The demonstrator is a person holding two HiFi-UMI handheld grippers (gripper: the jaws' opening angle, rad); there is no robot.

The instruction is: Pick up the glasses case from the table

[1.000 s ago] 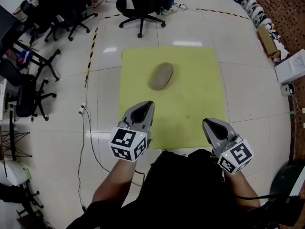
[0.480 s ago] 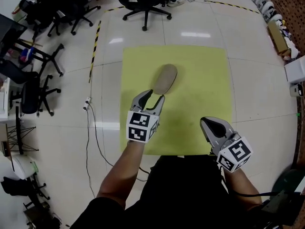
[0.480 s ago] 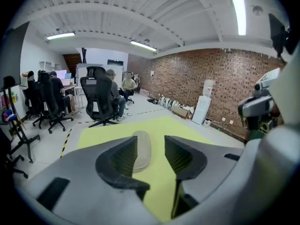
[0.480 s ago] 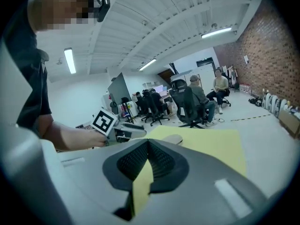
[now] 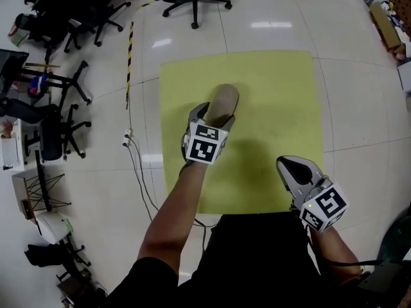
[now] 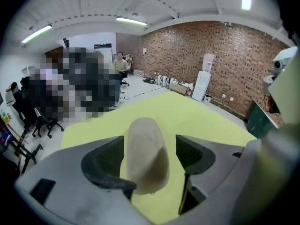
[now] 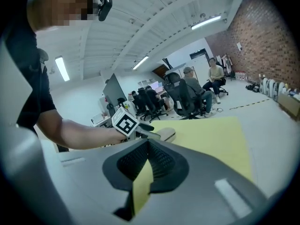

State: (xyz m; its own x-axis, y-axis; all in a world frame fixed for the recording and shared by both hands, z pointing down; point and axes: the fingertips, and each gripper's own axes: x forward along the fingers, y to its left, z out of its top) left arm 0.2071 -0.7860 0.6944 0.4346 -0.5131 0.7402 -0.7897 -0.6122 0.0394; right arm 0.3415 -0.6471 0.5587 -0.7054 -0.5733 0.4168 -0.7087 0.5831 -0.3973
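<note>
Left tongs [image 5: 212,113] are opening astride the rounded, matte beige glasses case [image 5: 225,97] on a flat yellow mat [image 5: 276,95]; right tongs [image 5: 298,169] sit clenched.

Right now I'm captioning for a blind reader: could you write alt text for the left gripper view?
The left hand-held gripper, jaws opening, straddles a beige oval glasses case on a yellow-green mat, not yet gripping it. A brick wall and office chairs stand behind.
</note>
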